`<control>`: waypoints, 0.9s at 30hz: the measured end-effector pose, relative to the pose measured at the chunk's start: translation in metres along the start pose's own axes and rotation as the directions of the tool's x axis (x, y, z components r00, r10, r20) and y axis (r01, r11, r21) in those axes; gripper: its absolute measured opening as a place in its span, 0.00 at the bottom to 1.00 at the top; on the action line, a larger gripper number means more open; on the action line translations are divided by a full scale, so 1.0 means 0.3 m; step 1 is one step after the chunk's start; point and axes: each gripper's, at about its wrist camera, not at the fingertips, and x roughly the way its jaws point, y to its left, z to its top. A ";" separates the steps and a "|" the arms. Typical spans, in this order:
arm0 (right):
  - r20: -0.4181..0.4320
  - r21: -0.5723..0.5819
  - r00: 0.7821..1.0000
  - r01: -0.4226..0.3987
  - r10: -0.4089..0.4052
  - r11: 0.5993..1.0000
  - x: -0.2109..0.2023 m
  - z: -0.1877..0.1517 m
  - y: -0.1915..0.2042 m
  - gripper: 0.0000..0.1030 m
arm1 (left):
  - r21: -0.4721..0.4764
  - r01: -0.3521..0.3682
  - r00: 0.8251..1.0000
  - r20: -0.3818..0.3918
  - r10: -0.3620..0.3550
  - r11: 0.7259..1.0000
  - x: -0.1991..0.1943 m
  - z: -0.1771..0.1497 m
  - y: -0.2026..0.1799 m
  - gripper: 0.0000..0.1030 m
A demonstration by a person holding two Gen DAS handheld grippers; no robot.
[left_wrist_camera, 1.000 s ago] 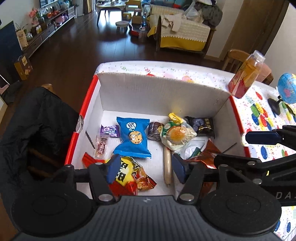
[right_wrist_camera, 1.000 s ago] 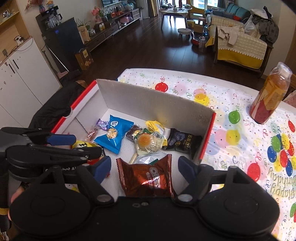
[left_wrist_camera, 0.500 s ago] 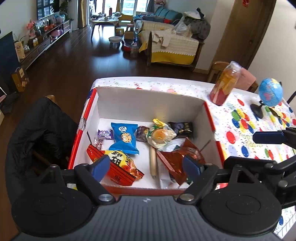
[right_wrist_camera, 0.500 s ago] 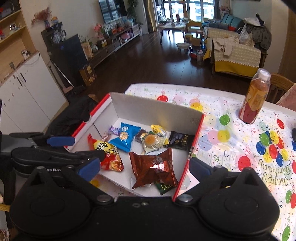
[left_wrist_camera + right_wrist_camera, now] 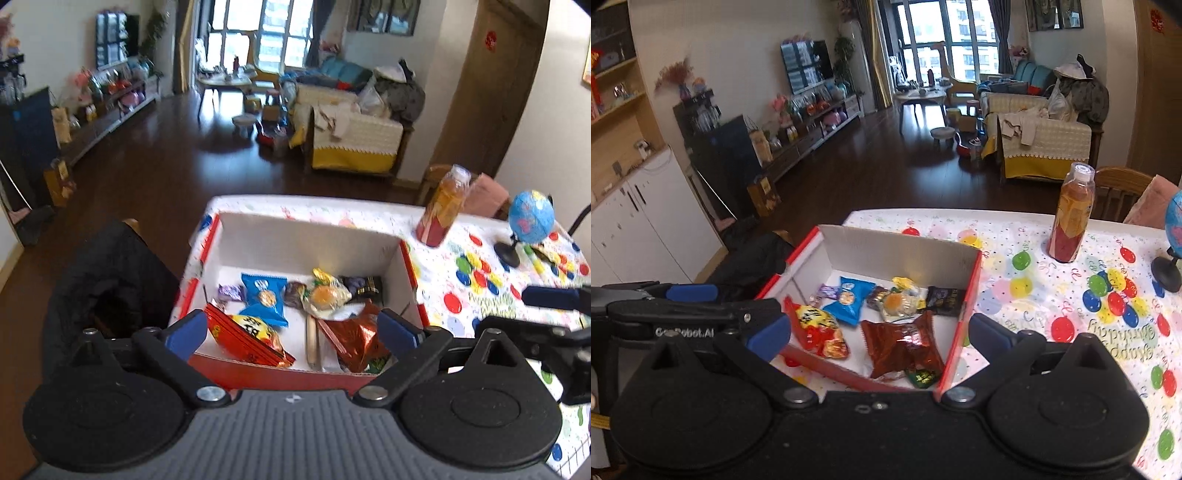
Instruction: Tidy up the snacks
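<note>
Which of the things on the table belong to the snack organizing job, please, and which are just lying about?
Belong to the job: cardboard box, blue cookie packet, red and yellow chip bag, brown foil packet, black packet, both empty grippers.

Just lying about: drink bottle, globe, balloon tablecloth.
</note>
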 end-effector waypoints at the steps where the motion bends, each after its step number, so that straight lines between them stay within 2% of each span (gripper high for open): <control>1: 0.018 0.005 1.000 0.007 -0.008 1.000 -0.013 -0.008 0.005 1.00 | -0.001 -0.015 1.000 0.012 0.015 1.000 -0.013 -0.003 -0.001 0.96; 2: 0.040 0.010 0.999 0.010 -0.010 1.000 -0.028 -0.018 0.007 1.00 | 0.000 -0.035 0.999 0.016 0.035 0.999 -0.023 -0.006 -0.006 0.96; 5: 0.082 -0.001 0.996 0.035 -0.034 0.999 -0.051 -0.044 0.023 1.00 | -0.005 -0.034 0.999 0.021 0.034 0.999 -0.048 -0.018 -0.005 0.96; 8: 0.091 0.005 0.994 0.061 -0.061 0.998 -0.063 -0.066 0.039 1.00 | 0.006 -0.057 0.998 0.014 0.057 0.998 -0.065 -0.033 -0.016 0.96; 15: 0.138 0.026 0.979 0.146 -0.148 0.989 -0.088 -0.120 0.053 1.00 | 0.024 -0.053 0.999 0.013 0.052 0.998 -0.109 -0.068 -0.036 0.96; 23: 0.142 0.101 0.973 0.171 -0.184 0.980 -0.102 -0.157 0.043 1.00 | 0.043 -0.048 0.999 0.007 0.048 0.998 -0.131 -0.093 -0.047 0.96; 27: 0.122 0.111 0.976 0.167 -0.180 0.980 -0.099 -0.184 0.055 1.00 | 0.047 -0.046 0.999 -0.002 0.046 0.998 -0.140 -0.113 -0.047 0.96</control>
